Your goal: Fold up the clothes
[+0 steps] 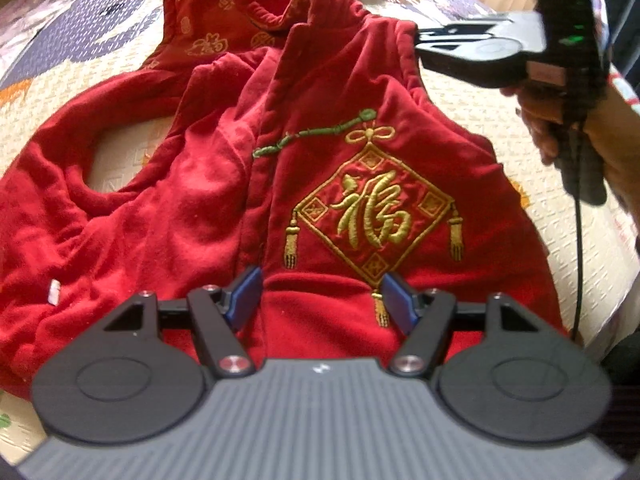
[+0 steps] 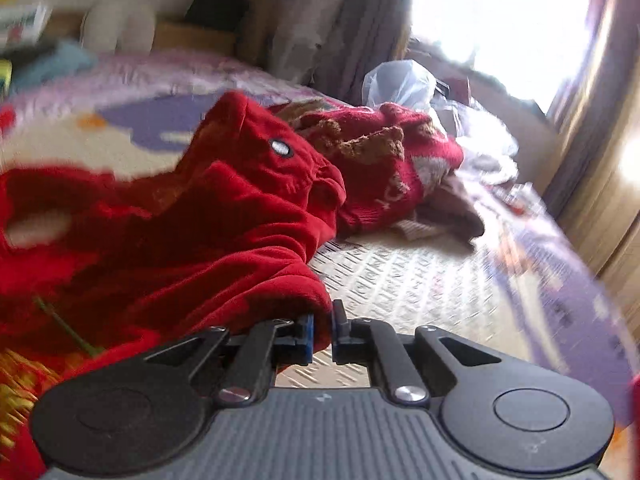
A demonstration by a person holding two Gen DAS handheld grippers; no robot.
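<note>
A red velvet vest (image 1: pixel 312 168) with a gold embroidered diamond emblem and a green frog clasp lies front-up on the bed. My left gripper (image 1: pixel 320 300) is open, its blue pads on either side of the vest's bottom hem, just above the cloth. My right gripper (image 2: pixel 321 334) is shut on the vest's shoulder edge (image 2: pixel 288 300); it also shows in the left wrist view (image 1: pixel 420 40), holding the far right shoulder slightly lifted. The vest's left armhole lies flat and open.
The bed has a cream and purple patterned quilt (image 2: pixel 420 280). A pile of other red knitted clothes (image 2: pixel 392 160) and a plastic bag (image 2: pixel 400 80) lie at the far end near a bright window. A cable hangs from the right gripper.
</note>
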